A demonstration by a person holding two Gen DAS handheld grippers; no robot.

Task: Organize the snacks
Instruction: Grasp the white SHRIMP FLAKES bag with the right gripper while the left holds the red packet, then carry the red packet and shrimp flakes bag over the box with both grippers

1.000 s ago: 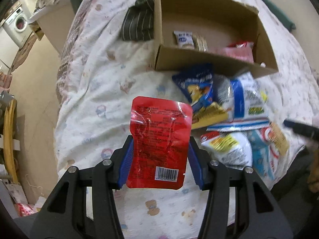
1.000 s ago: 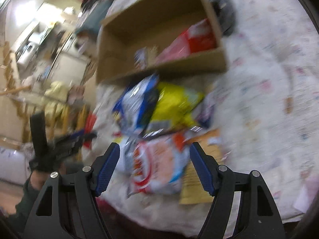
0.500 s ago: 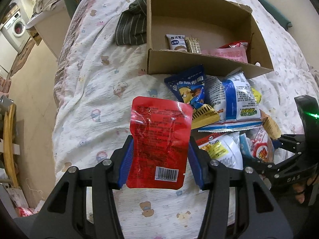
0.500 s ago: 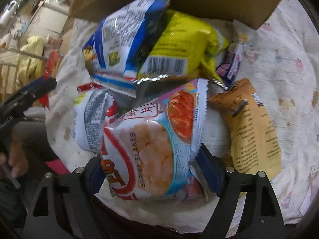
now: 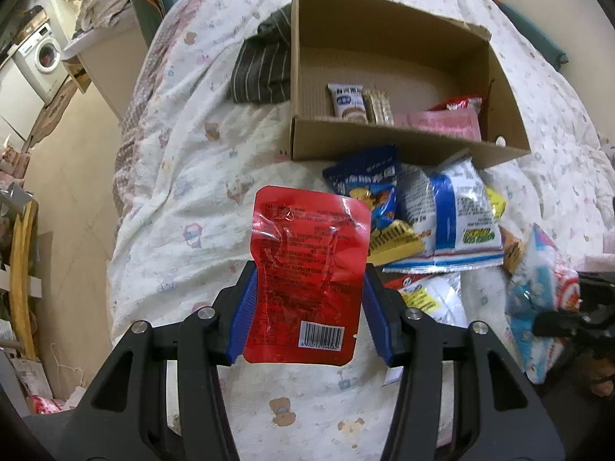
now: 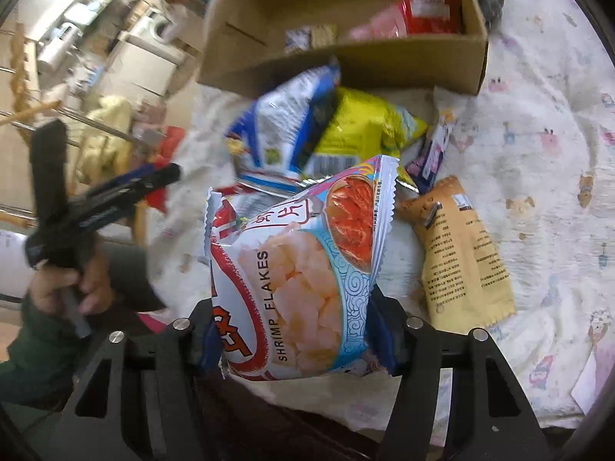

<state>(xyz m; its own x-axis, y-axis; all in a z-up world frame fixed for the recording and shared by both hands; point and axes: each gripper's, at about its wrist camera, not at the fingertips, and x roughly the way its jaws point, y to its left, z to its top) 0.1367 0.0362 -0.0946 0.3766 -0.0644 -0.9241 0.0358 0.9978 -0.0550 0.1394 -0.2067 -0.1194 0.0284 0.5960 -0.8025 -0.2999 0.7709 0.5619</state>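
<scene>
My left gripper (image 5: 307, 307) is shut on a flat red pouch (image 5: 307, 272) with a barcode, held upright above the bed. My right gripper (image 6: 300, 334) is shut on a shrimp flakes bag (image 6: 300, 269), lifted off the pile; the bag also shows at the right edge of the left wrist view (image 5: 538, 288). A cardboard box (image 5: 384, 142) stands on the bed beyond, holding a few small snacks (image 5: 348, 101) and a pink pack (image 5: 446, 125). Loose snack bags lie before it: blue (image 5: 365, 188), white-blue (image 5: 457, 211), yellow (image 6: 357, 130), tan (image 6: 461, 253).
A patterned white quilt (image 5: 184, 199) covers the bed. A striped dark cloth (image 5: 257, 73) lies left of the box. The bed's left edge drops to the floor (image 5: 73, 176), with a washing machine (image 5: 38, 57) and shelves beyond. The left gripper and hand show in the right wrist view (image 6: 77, 223).
My right gripper closed on the shrimp flakes bag and lifted it off the pile. My left gripper moved closer to the box, still holding the red pouch.
</scene>
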